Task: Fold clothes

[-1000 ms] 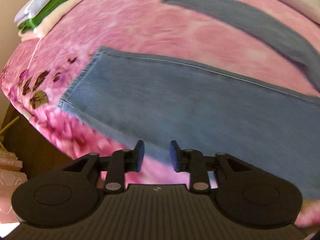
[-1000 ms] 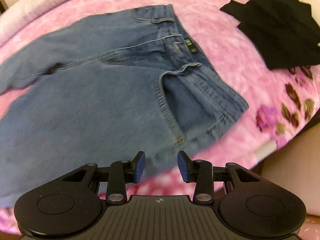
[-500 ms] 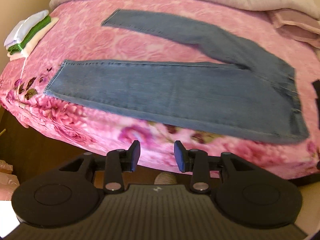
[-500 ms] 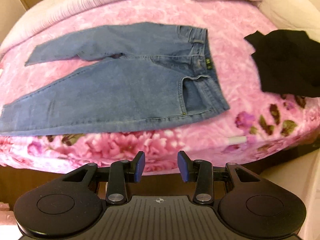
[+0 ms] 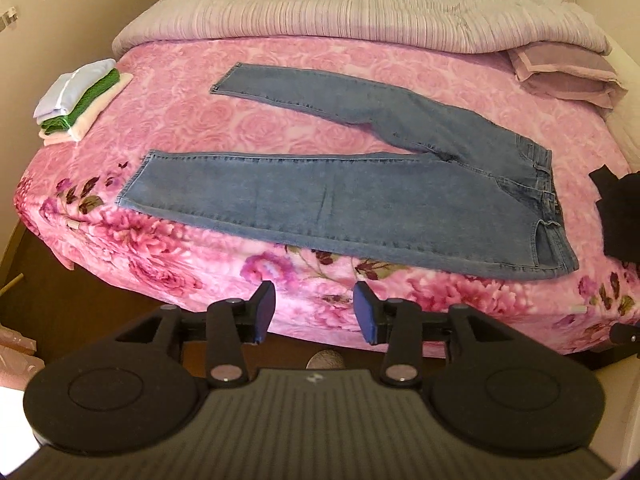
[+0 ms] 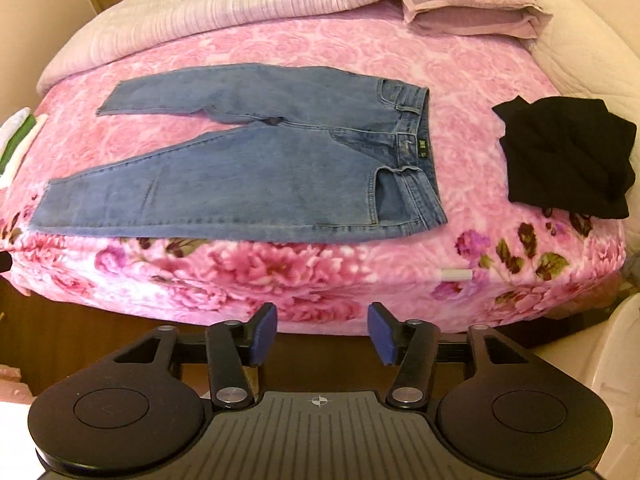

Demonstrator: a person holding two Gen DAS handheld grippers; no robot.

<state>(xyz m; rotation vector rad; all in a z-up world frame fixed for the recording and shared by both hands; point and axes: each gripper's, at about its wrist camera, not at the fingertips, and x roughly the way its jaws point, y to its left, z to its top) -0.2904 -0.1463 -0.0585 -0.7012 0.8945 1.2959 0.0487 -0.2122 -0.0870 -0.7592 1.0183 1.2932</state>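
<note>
A pair of blue jeans [image 5: 360, 200] lies flat on the pink floral bed [image 5: 280, 128], legs spread apart towards the left, waistband to the right; it also shows in the right wrist view [image 6: 260, 176]. My left gripper [image 5: 315, 312] is open and empty, held off the bed's front edge below the near leg. My right gripper [image 6: 322, 334] is open and empty, off the front edge below the jeans' hip. A black garment [image 6: 568, 160] lies crumpled right of the waistband, also seen in the left wrist view [image 5: 620, 212].
A stack of folded clothes [image 5: 82, 100], white, green and cream, sits at the bed's left edge. A rolled lilac quilt [image 5: 360, 8] and a folded mauve blanket [image 5: 568, 76] lie along the head. Dark wooden floor [image 5: 80, 300] runs below the bed's front.
Both grippers have pulled back from close above the jeans to off the bed's front edge, so the whole jeans now show. Both stay open.
</note>
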